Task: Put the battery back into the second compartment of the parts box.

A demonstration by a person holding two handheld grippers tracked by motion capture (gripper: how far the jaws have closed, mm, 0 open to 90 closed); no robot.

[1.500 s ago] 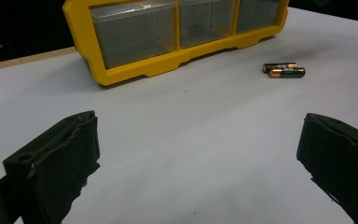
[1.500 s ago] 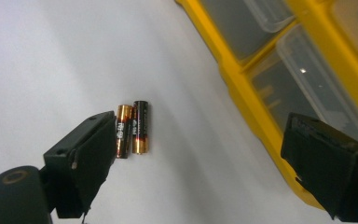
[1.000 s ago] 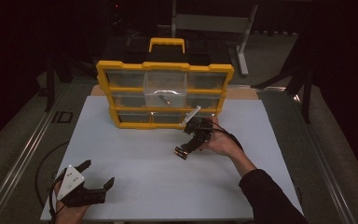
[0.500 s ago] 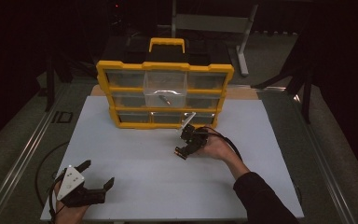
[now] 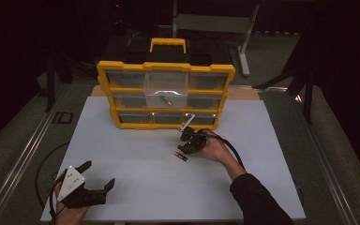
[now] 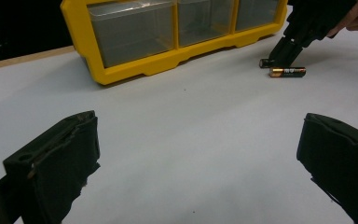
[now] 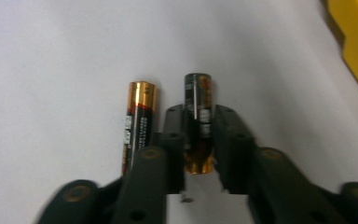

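The right gripper [image 7: 198,135] has its jaws closed on a battery [image 7: 198,109], which lies lengthwise between them with its far end sticking out past the tips. A second battery [image 7: 139,121] lies on the white desk [image 7: 51,70] just beside the left jaw, parallel to the first. The yellow drawer organiser [image 5: 165,93] stands beyond the jaws. The left gripper [image 6: 200,158] rests near the desk's front edge, jaws spread wide with nothing between them.
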